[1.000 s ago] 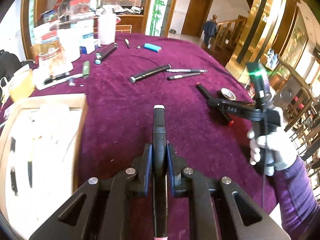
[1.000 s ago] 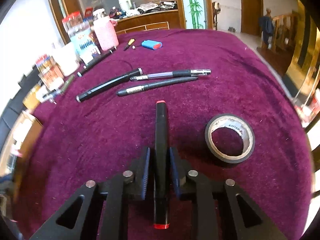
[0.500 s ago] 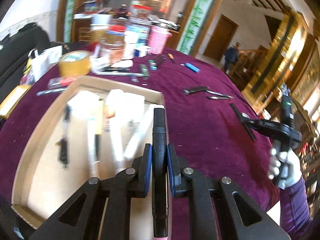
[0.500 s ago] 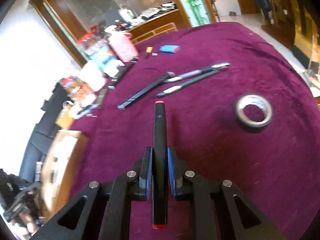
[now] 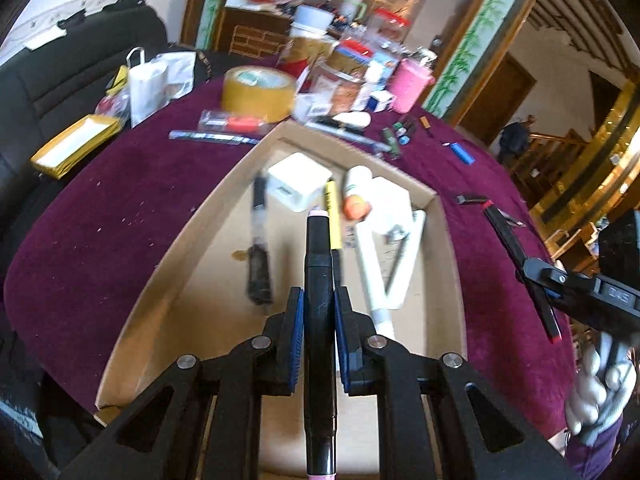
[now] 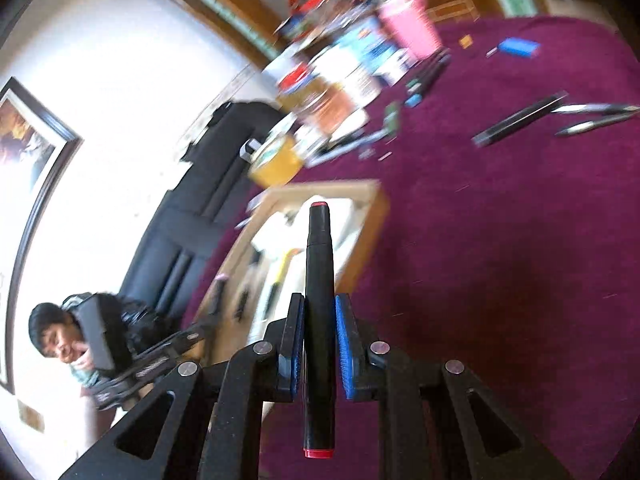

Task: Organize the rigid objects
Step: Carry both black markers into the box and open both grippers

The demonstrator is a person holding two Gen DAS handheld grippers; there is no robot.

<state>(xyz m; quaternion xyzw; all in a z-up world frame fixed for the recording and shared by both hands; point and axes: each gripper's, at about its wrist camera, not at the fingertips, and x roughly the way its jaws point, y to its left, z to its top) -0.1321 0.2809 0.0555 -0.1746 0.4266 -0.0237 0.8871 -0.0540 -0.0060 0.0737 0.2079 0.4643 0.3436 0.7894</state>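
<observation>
My left gripper is shut on a black marker with pink ends and holds it over the cardboard box. The box holds a black pen, a yellow marker, white pieces and an orange-capped item. My right gripper is shut on a black marker with red ends, above the purple cloth just right of the box. The right gripper and its marker also show in the left wrist view.
A roll of brown tape, a white bag, jars and a pink cup crowd the table's far side. Black pens and a blue item lie on the purple cloth. A black sofa stands left.
Both grippers have swung left with their markers. The left one now hovers over the box's middle; the right one has moved from the tape roll towards the box.
</observation>
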